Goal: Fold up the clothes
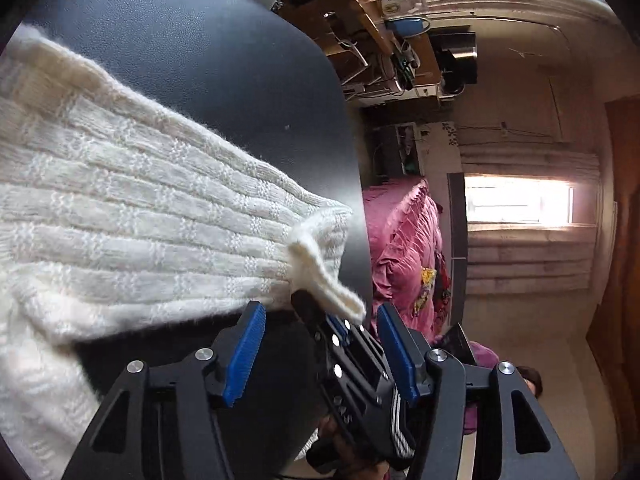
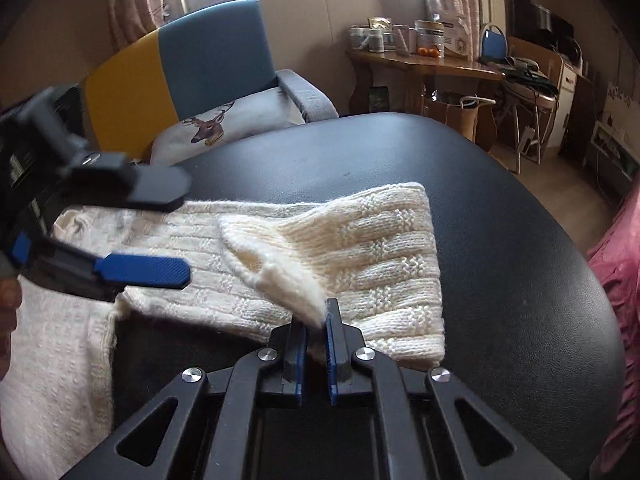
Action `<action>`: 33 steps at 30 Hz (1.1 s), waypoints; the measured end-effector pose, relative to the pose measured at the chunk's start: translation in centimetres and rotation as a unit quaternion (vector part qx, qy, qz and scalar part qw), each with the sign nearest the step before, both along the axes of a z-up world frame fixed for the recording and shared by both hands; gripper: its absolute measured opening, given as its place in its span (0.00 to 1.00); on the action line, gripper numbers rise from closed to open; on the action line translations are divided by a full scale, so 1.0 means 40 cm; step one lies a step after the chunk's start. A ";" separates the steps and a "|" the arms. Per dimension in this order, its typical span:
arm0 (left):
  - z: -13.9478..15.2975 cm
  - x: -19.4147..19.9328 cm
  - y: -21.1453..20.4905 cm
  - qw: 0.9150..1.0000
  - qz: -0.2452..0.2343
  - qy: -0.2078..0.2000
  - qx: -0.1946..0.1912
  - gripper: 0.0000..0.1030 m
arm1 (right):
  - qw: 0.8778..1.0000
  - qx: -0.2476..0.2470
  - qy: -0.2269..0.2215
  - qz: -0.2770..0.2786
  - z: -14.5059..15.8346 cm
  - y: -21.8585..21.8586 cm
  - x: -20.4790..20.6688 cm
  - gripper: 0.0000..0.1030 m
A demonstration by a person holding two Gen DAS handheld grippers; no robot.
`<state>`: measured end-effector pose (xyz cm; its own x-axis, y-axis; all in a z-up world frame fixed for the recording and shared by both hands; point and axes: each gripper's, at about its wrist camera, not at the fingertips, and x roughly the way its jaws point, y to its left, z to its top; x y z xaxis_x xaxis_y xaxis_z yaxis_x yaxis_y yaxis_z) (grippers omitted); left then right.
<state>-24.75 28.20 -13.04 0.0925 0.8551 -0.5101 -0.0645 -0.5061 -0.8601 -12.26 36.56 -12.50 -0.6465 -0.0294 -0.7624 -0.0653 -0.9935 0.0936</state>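
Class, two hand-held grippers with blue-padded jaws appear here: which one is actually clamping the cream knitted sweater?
The right gripper: its jaws are shut on a pinched fold of the cream knitted sweater. The left gripper hovers with jaws open.

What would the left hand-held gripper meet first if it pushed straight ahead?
Probably the right hand-held gripper, shut on the sweater sleeve, sitting between the open left hand-held gripper fingers. Depth is unclear.
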 end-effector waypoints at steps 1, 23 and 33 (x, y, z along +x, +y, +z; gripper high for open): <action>-0.007 -0.009 0.013 1.000 -0.001 -0.007 -0.002 0.58 | 1.000 0.005 0.000 0.004 -0.002 -0.007 -0.001 0.07; 0.268 -0.081 -0.136 0.975 0.091 0.192 -0.060 0.06 | 0.907 -0.417 0.030 -0.058 -0.034 0.128 0.092 0.52; 0.509 -0.074 -0.500 0.942 0.182 0.277 -0.055 0.06 | 0.704 -0.708 0.018 -0.049 -0.141 -0.068 -0.013 1.00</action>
